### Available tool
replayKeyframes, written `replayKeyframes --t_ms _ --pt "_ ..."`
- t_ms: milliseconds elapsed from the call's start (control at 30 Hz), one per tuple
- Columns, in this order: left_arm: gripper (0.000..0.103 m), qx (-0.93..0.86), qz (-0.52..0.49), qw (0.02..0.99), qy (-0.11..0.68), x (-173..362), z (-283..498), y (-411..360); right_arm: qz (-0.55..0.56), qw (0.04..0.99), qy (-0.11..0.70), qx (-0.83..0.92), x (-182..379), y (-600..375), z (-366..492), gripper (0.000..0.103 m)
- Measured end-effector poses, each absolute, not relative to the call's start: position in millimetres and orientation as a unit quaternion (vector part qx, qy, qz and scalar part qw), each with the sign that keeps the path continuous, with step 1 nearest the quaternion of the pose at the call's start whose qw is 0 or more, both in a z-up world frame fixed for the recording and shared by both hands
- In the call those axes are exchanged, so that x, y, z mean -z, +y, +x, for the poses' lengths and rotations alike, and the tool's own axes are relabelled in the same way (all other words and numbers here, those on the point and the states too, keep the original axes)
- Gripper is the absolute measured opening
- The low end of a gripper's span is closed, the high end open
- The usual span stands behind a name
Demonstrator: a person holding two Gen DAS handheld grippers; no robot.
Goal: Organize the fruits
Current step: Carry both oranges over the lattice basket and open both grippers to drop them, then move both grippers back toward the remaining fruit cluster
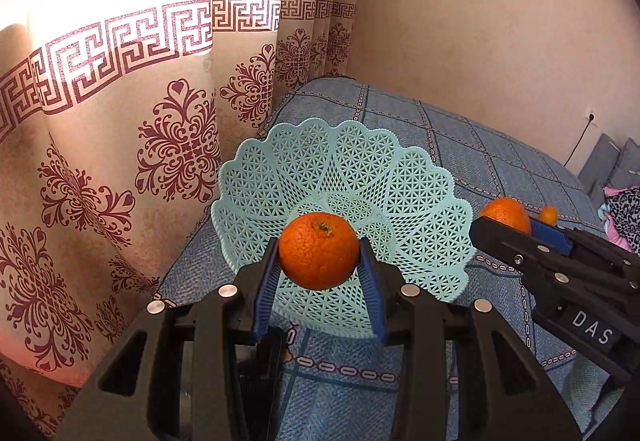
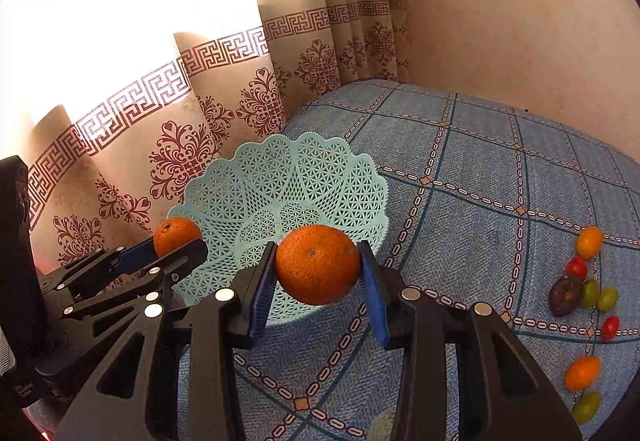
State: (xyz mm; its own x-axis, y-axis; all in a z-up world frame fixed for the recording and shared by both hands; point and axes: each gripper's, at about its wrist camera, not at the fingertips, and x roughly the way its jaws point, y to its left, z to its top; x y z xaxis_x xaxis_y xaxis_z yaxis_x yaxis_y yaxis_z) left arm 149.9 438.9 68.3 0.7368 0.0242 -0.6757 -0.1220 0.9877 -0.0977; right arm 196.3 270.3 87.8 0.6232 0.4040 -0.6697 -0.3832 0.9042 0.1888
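My left gripper (image 1: pixel 320 247) is shut on a large orange (image 1: pixel 319 261), held just above the near rim of a light teal lattice basket (image 1: pixel 340 161). The basket holds nothing and rests on a blue checked bedspread (image 1: pixel 460 145). In the right wrist view, my right gripper (image 2: pixel 318 253) is shut on a second large orange (image 2: pixel 318 269), in front of the basket (image 2: pixel 288 177) at its right side. Each wrist view also shows the other gripper with its orange: the right gripper (image 1: pixel 506 225) and the left gripper (image 2: pixel 178 243).
A patterned curtain (image 1: pixel 120 161) hangs close behind the basket, with a plain wall (image 1: pixel 480 41) to the right. Several small fruits lie on the bedspread at far right: orange ones (image 2: pixel 589 241), red ones (image 2: pixel 576 267), green ones (image 2: pixel 607 297) and a dark plum (image 2: pixel 565 295).
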Motion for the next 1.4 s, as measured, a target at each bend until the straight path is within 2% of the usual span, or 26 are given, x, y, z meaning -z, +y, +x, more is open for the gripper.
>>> replayKeyframes --t_ms 133,167,200,233,267,367,467,633,700,767,1033,1167,1400 --pt "0.040 -0.038 -0.066 0.929 0.363 -66 152 441 0.017 0.898 0.382 -0.216 -84 275 202 0.041" --pt "0.041 -0.038 -0.069 0.927 0.366 -65 153 443 0.019 0.898 0.383 -0.215 -83 275 202 0.043" --pt "0.046 -0.036 -0.076 0.926 0.369 -64 154 445 0.023 0.899 0.381 -0.214 -83 274 203 0.051" --pt "0.064 -0.036 -0.083 0.925 0.370 -64 155 448 0.026 0.901 0.376 -0.212 -84 273 202 0.054" --pt "0.075 -0.038 -0.088 0.926 0.365 -65 154 450 0.029 0.904 0.371 -0.209 -86 272 202 0.059" --pt "0.085 -0.060 -0.083 0.933 0.346 -71 149 454 0.043 0.911 0.357 -0.203 -90 263 199 0.068" --pt "0.090 -0.077 -0.078 0.938 0.329 -78 144 457 0.056 0.919 0.344 -0.187 -93 251 196 0.073" --pt "0.097 -0.088 -0.065 0.946 0.305 -88 136 452 0.080 0.924 0.331 -0.171 -97 233 190 0.075" --pt "0.098 -0.091 -0.059 0.950 0.294 -91 134 448 0.084 0.928 0.325 -0.165 -98 228 187 0.080" --pt "0.100 -0.091 -0.053 0.952 0.286 -95 131 442 0.084 0.933 0.314 -0.156 -101 223 183 0.080" --pt "0.100 -0.075 -0.042 0.958 0.273 -99 130 421 0.076 0.946 0.292 -0.117 -101 194 167 0.081" --pt "0.100 -0.062 -0.039 0.959 0.275 -99 131 409 0.083 0.952 0.283 -0.088 -98 170 158 0.087" --pt "0.100 -0.036 -0.027 0.959 0.278 -97 132 381 0.079 0.948 0.305 -0.048 -84 122 141 0.087"
